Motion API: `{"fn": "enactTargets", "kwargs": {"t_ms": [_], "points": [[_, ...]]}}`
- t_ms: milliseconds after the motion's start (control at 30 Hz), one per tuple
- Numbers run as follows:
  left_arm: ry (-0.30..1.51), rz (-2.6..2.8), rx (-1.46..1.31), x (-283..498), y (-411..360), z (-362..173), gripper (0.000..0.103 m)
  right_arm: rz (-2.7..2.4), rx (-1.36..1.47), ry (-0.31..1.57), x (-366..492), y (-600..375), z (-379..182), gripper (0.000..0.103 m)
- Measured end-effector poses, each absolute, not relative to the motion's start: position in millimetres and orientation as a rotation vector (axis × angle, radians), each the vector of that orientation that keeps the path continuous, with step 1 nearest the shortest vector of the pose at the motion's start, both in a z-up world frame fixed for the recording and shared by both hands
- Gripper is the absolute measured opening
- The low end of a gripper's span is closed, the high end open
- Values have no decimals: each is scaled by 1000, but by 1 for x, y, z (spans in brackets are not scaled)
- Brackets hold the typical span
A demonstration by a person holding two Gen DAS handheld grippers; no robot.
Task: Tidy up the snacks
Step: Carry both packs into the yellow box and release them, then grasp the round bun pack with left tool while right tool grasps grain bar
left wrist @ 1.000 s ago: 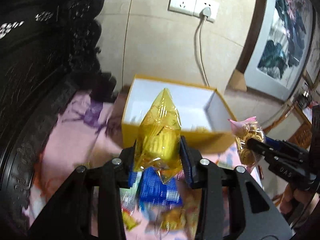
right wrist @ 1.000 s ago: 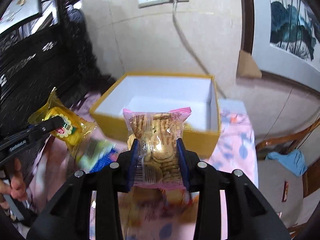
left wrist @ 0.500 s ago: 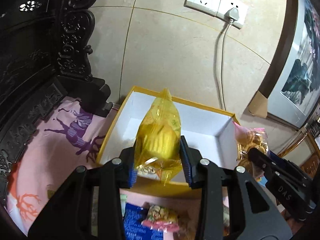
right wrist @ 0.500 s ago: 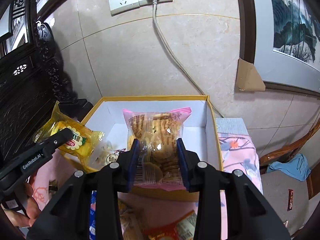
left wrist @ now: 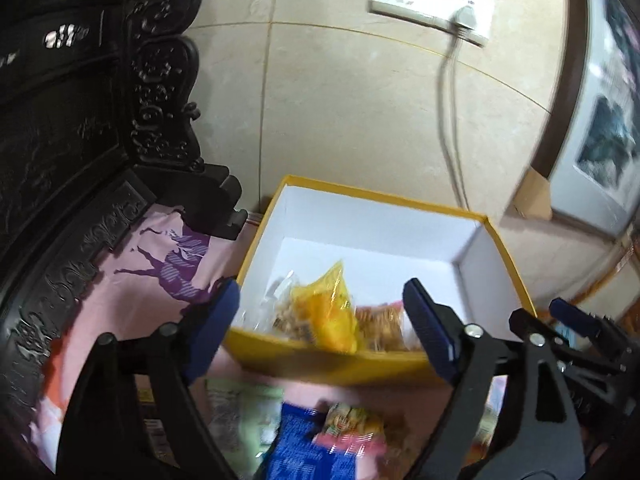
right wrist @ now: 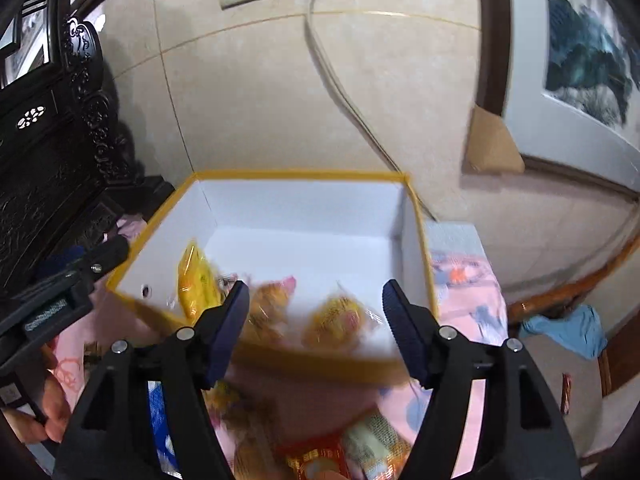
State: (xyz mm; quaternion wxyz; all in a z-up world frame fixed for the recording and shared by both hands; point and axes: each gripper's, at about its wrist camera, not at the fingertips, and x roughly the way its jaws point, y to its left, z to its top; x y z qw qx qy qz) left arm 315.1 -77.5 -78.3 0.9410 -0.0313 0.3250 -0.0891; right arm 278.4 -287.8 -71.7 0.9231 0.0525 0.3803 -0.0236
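Note:
An open yellow box (left wrist: pixel 320 360) with white inside stands on a pink cloth by the wall. My left gripper (left wrist: pixel 322 332) hangs at its near rim, jaws opening, nothing pressed between the pads. The yellow packet (left wrist: pixel 330 308) lies inside the box beside a cookie packet (left wrist: pixel 380 320). In the right wrist view my right gripper (right wrist: pixel 316 320) is also over the near rim of the box (right wrist: pixel 300 175), jaws opening and empty. Blurred in the box beyond it are the pink cookie packet (right wrist: pixel 270 306), the yellow packet (right wrist: pixel 196 284) and another packet (right wrist: pixel 340 320).
Loose snacks lie on the cloth in front of the box, among them a blue packet (left wrist: pixel 308 452) and a red one (right wrist: pixel 316 460). Dark carved furniture (left wrist: pixel 80 120) stands left. A cable (left wrist: pixel 448 120) runs down the wall. A wooden chair holds a blue cloth (right wrist: pixel 568 328).
Both grippers moved up to the box and opened. The yellow packet left the left gripper and the pink cookie packet left the right; both now lie in the box.

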Motion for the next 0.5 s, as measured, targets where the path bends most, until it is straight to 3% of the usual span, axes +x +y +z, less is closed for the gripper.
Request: {"fn": "enactTargets", "kwargs": {"t_ms": [500], "points": [[837,-252,83,191,-38,-131,91,213,207,1028,146,-235,-143,70]]}}
